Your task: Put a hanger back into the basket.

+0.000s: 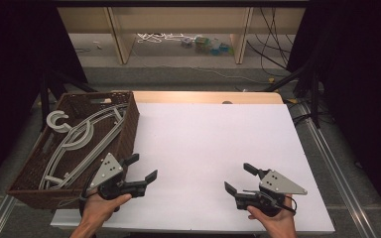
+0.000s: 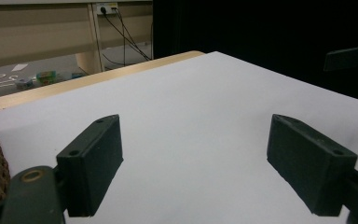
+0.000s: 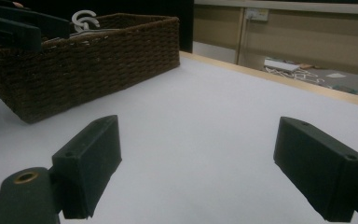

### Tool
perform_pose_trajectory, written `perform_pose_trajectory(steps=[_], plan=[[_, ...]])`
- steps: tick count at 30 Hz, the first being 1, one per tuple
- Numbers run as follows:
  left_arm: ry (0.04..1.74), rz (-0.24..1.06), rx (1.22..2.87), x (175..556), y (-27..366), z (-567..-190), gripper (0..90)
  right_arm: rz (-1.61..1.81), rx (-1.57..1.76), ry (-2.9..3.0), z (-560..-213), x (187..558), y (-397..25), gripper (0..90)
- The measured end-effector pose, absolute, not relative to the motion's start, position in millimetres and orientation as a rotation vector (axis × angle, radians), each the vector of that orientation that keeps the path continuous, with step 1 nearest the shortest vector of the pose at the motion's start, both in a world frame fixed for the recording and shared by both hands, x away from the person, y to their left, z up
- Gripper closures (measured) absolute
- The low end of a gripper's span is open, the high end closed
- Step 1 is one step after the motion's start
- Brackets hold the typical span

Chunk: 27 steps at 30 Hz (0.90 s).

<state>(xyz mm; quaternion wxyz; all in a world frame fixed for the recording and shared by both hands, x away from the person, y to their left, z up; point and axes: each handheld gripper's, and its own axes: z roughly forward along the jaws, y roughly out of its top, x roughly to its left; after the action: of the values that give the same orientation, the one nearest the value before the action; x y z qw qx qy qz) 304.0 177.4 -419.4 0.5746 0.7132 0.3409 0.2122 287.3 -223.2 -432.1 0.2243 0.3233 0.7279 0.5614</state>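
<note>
1. Nearest the person, the left claw (image 1: pixel 140 171) hangs low over the white bench (image 1: pixel 213 148), jaws spread wide, nothing between them.
2. The right claw (image 1: pixel 239 179) mirrors it at the near right of the bench, released too and empty; the right gripper view shows bare white sheet between its jaws.
3. Just beside the left claw sits the woven basket (image 1: pixel 129 130), at the bench's left edge.
4. Inside lie the grey hangers (image 1: pixel 79 144), stacked lengthwise, hooks (image 1: pixel 57 121) pointing to the far end.
5. My read: they're rigid plastic, light, smooth and a bit slippery, and nested enough to snag each other.
6. Best hold looks like the top hanger's straight bar or shoulder arm, pinched across its thin section, not the rounded hook.
7. Beyond the bench, cables and small clutter lie on the floor (image 1: pixel 188 62).
</note>
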Motion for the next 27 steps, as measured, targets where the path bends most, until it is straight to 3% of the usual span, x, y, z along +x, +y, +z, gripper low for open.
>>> perform_pose_trajectory(steps=[27], plan=[[0.808,0.482,1.668,298.0,175.2,-436.7,16.1,1.562,0.896,2.022,-432.2,285.0,-220.8,15.8]])
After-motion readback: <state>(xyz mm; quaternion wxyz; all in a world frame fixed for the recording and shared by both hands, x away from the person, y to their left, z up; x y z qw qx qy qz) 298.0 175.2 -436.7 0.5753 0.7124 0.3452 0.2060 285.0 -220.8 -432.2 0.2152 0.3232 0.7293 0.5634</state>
